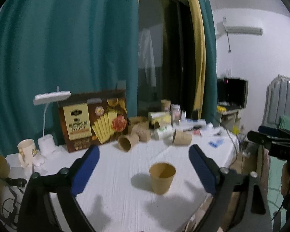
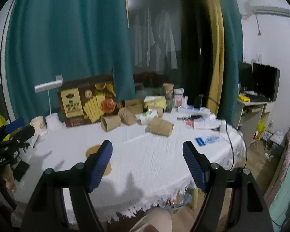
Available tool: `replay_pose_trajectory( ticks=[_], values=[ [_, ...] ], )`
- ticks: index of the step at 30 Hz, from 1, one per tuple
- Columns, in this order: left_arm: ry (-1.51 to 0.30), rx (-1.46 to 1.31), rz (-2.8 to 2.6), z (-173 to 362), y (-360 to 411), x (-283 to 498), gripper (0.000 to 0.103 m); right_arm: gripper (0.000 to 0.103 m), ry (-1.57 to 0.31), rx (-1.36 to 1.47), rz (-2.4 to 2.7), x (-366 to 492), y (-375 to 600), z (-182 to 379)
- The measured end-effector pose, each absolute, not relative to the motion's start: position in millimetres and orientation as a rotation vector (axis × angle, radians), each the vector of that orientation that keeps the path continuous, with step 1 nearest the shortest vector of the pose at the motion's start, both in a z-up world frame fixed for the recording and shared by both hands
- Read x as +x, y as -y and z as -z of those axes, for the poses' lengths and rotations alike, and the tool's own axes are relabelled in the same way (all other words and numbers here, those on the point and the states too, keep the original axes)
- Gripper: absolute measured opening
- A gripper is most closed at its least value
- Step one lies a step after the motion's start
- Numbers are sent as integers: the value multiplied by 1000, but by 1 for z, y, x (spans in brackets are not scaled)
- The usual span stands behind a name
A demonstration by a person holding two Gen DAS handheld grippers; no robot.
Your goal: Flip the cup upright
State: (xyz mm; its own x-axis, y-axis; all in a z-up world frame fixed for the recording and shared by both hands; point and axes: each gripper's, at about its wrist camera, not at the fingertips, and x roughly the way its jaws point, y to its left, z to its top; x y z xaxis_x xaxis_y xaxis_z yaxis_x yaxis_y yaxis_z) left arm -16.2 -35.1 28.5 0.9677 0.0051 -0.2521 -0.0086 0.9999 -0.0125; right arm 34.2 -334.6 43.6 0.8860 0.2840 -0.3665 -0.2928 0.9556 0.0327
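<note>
The brown paper cup (image 1: pixel 162 177) stands upright on the white tabletop (image 1: pixel 116 174), mouth up, so the flip looks done for this one; what seems left is only to draw clear. Farther back, several more paper cups (image 1: pixel 125 143) lie on their sides near the biscuit box (image 1: pixel 92 119), so more may wait.

The left tongs (image 1: pixel 144 166) are spread wide with nothing between the pads; the cup sits free on the cloth below and between them, touching neither. The right tongs (image 2: pixel 147 166) are also apart and hold nothing. In the right wrist view the cup (image 2: pixel 91 150) shows at the left, partly hidden behind the left finger, near the tabletop's front edge.
</note>
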Motion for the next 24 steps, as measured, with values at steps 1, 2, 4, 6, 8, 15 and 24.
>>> replay_pose_trajectory(
  ticks=[1,2,4,6,8,15,24],
  values=[
    [-234,-17,-11,-32,33,-19,98,73,-368,-25,-300,32,334,-47],
    [-213,-19,-14,-37,31,-22,99,73,-357,-26,-299,29,334,-52],
    [-188,-15,-16,-43,28,-27,100,75,-335,-21,-299,25,330,-60],
    [-171,-12,-25,-47,24,-30,101,82,-313,-14,-309,20,325,-65],
    [-165,-11,-42,-47,18,-32,101,82,-299,-16,-321,17,318,-68],
    [-205,-53,-46,-36,-4,-27,101,82,-325,-25,-347,25,289,-59],
    [-228,-58,-24,-28,-9,-21,101,82,-356,-36,-362,36,273,-43]
  ],
)
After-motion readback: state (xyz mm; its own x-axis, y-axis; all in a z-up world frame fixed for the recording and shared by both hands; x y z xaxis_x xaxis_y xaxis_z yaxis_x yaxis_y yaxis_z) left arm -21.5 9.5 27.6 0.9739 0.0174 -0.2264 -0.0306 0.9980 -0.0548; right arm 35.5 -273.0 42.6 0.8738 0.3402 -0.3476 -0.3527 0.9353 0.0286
